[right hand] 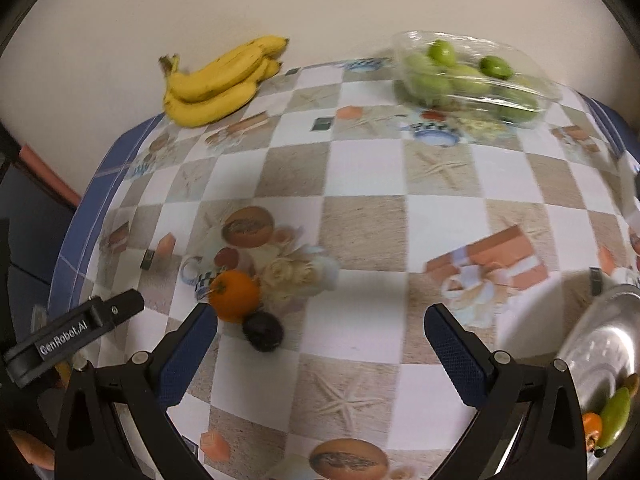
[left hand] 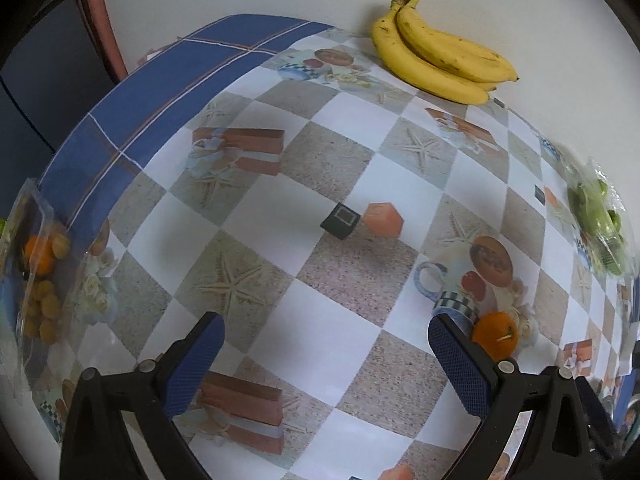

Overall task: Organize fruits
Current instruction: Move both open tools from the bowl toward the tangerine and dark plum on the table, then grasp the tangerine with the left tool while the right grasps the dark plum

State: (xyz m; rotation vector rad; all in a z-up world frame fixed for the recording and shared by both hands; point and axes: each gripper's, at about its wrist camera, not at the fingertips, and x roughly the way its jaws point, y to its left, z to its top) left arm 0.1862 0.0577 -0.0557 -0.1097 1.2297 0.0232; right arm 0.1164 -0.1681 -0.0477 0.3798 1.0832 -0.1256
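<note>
Both grippers hover over the counter (right hand: 360, 168) covered with a checked, sea-themed printed oilcloth. The left gripper (left hand: 326, 364) is spread wide with nothing between its blue-padded fingers (left hand: 196, 364); the right gripper (right hand: 320, 356) is likewise released and empty. A small round orange fruit (right hand: 235, 295) sits on the counter just beside the right gripper's left finger, touching a dark purple plum-like fruit (right hand: 264, 335) in front of it. A bunch of yellow bananas (right hand: 218, 80) lies at the far edge against the pale wall. A clear plastic punnet of green fruits (right hand: 468, 76) stands far right. A shiny metal bowl (right hand: 600, 344) at the right edge holds a green fruit and an orange one. In the left wrist view, another clear plastic pack (left hand: 36, 264) with an orange fruit and small yellowish fruits sits at the left edge
</note>
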